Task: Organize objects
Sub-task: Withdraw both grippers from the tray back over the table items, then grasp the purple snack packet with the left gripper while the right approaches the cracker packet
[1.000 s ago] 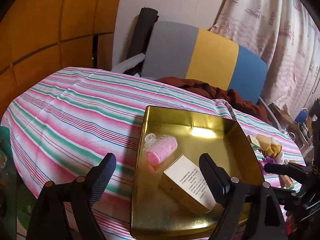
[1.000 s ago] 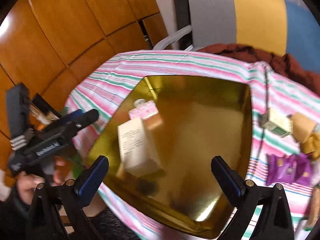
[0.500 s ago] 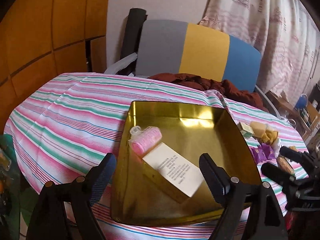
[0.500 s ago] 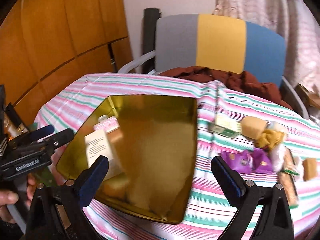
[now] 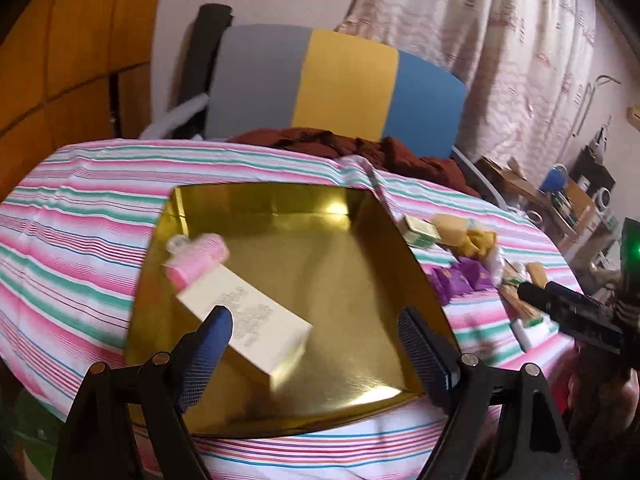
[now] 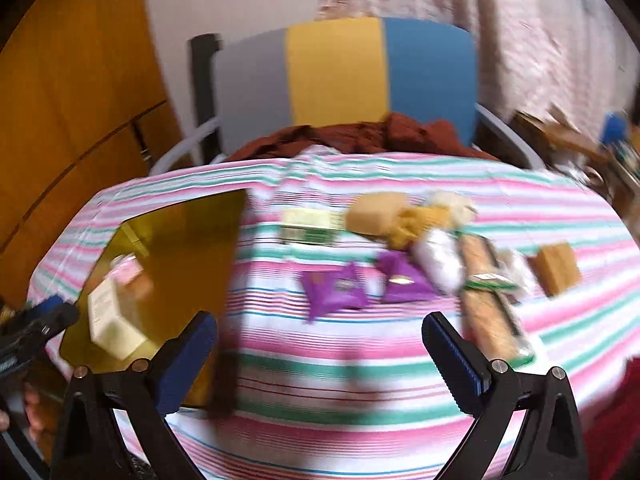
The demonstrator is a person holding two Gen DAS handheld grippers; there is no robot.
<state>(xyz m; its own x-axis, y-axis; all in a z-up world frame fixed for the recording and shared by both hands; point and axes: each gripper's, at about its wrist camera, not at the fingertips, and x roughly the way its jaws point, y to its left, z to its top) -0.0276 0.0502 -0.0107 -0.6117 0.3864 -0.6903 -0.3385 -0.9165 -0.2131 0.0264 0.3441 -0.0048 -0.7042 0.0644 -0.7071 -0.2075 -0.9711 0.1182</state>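
A gold tray lies on the striped tablecloth and holds a cream box and a pink hair roller. My left gripper hovers open over the tray's near edge, holding nothing. My right gripper is open above bare cloth, short of two purple packets. Behind them lie a small green-and-white box, a tan sponge, a long bread packet and a brown block. The right gripper's tip shows at the left view's right edge.
A chair with a grey, yellow and blue back stands behind the table, dark red cloth draped over its seat. Wooden panels line the left wall and a curtain hangs at the right. Clutter sits at the far right.
Both grippers have drawn back from the tray. The right one has swung right, from over the tray to over the loose items. Box and roller stay in the tray.
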